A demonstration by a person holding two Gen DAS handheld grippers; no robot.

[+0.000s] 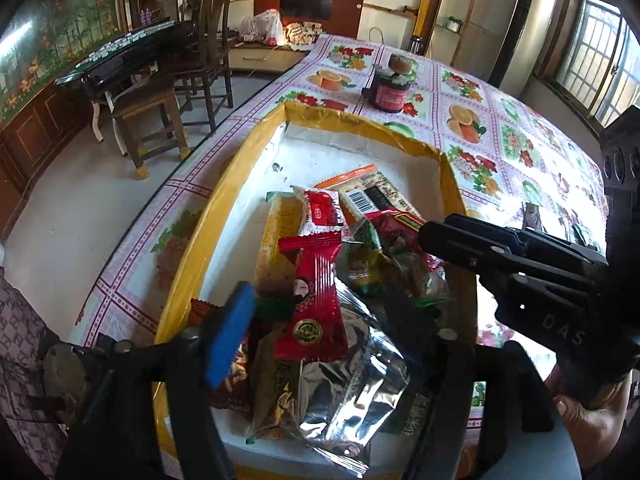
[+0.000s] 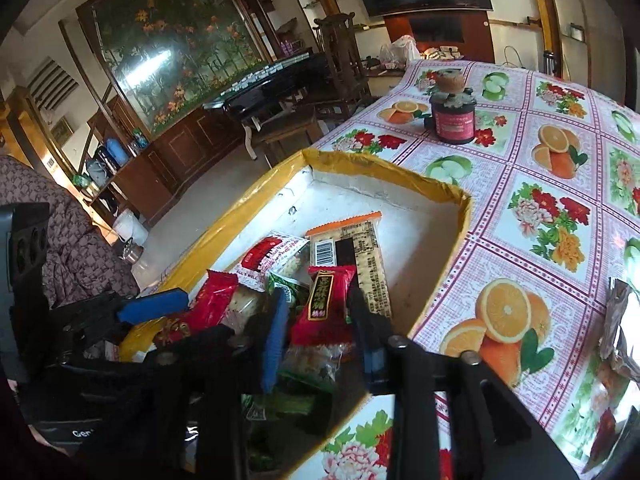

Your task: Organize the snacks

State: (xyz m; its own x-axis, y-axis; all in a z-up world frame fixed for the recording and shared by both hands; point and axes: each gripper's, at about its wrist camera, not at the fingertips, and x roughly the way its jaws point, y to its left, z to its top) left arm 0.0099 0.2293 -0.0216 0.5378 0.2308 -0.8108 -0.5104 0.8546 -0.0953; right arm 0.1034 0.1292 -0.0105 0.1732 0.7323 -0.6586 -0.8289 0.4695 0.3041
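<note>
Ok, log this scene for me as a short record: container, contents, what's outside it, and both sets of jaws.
container: white box with yellow-taped rim, on fruit-print tablecloth
contents: mixed snack packets piled at the near end; far end bare
outside box: dark jar beyond it; foil packet on the cloth
left gripper: jaws open over the pile, holding nothing
right gripper: jaws open, red packet between them, seemingly not pinched
</note>
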